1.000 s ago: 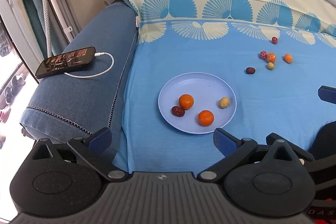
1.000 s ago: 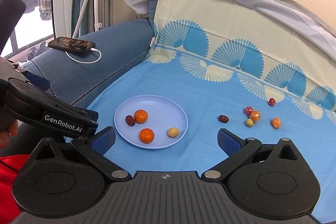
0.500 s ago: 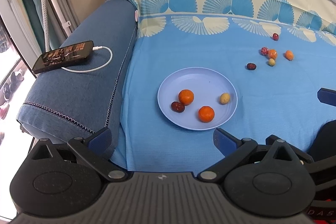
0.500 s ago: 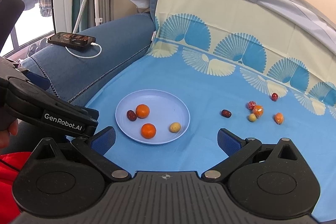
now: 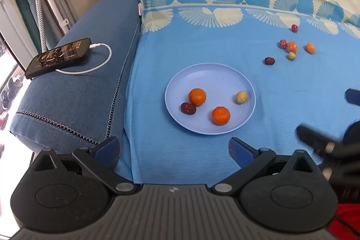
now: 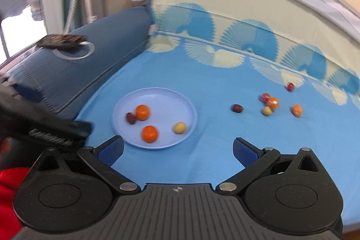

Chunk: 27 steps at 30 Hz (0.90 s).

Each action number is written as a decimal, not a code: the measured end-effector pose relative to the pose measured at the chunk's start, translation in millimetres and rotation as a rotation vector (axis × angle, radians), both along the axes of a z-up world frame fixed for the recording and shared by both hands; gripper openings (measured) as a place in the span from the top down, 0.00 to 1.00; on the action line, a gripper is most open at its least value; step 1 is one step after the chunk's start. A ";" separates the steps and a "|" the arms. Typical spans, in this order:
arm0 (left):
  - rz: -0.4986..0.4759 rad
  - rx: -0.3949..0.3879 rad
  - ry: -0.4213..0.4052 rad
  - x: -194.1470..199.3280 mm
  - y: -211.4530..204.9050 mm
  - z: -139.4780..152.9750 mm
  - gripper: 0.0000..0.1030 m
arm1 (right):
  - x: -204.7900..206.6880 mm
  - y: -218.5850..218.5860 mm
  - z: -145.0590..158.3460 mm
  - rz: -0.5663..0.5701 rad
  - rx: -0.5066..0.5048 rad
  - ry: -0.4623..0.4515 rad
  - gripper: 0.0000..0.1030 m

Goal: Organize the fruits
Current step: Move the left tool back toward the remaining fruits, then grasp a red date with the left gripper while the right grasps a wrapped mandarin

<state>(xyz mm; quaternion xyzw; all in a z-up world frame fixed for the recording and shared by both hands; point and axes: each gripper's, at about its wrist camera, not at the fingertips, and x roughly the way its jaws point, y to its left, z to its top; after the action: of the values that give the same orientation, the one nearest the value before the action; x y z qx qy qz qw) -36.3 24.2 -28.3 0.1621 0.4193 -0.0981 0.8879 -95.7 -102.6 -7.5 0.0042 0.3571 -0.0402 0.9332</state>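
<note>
Left gripper (image 5: 173, 147) wide apart and empty, held low in front of the plate (image 5: 225, 73). Right gripper (image 6: 177, 147) also spread apart, holding nothing. On the plate already two oranges (image 5: 197, 96), one dark date (image 5: 188, 108) and one pale yellow fruit (image 5: 241, 97). Well apart to the right on the blue sheet (image 5: 180, 42), six loose fruits (image 5: 291, 46) in a small group, not yet collected. Right view blurred, so probably in fast motion. Risk from here: round fruit rolling away on the soft sheet if nudged by one finger before closing; also pushing neighbours, because the group lies close together. Possible squeezing of small soft fruit by too hard a grip
</note>
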 end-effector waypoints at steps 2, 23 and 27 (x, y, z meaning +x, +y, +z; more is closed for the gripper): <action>0.010 0.000 0.007 6.0 -2.5 -0.2 0.00 | 4.4 -13.6 -4.4 -0.055 0.015 -0.001 0.01; -0.403 0.071 0.133 155.3 -223.6 -64.5 0.00 | 107.5 -218.1 -71.2 -0.392 0.111 0.078 0.01; -0.444 0.109 0.187 194.3 -265.3 -109.5 0.00 | 153.7 -251.3 -101.0 -0.411 0.153 0.113 0.01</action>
<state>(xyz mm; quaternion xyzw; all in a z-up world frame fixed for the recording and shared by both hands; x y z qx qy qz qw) 158.0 -241.1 -137.8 0.2881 0.4583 -0.2827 0.7918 58.1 -353.9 -108.5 0.1454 0.4023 -0.2023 0.8810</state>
